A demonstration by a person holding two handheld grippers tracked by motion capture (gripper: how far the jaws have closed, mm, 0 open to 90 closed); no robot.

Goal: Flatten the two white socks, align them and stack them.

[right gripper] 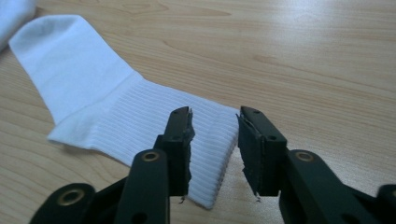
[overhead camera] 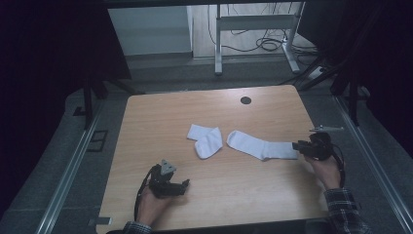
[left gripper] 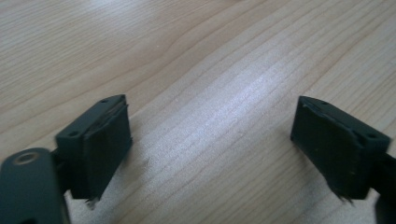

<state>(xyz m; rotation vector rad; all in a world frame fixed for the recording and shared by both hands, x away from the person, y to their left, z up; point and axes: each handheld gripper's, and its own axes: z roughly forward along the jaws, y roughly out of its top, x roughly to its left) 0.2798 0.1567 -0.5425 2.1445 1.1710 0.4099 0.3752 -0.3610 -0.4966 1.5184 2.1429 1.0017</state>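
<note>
High view has the left hand-held gripper [overhead camera: 185,184] low on the near-left part of the table [overhead camera: 160,114], held in the person's left hand [overhead camera: 152,204], with nothing but bare wood around its tips. In the left gripper view the two black jaws stand wide apart over plain wood grain, nothing between them. Up and to the right of that gripper lies a folded white sock [overhead camera: 206,140], doubled over on itself, well apart from it. Further right comes the long white sock [overhead camera: 260,146], stretched flat across the table, its toe end pointing toward the folded one and its ribbed cuff end reaching the right hand-held gripper [overhead camera: 295,146]. That gripper sits at the table's right edge in the person's right hand [overhead camera: 325,168], a checked sleeve [overhead camera: 343,207] behind it. In the right gripper view [right gripper: 215,140] the jaws are parted, a modest gap, and the ribbed cuff [right gripper: 205,140] of the long sock lies right at the tips, partly under the left jaw; the pads are not pressing on the fabric.
</note>
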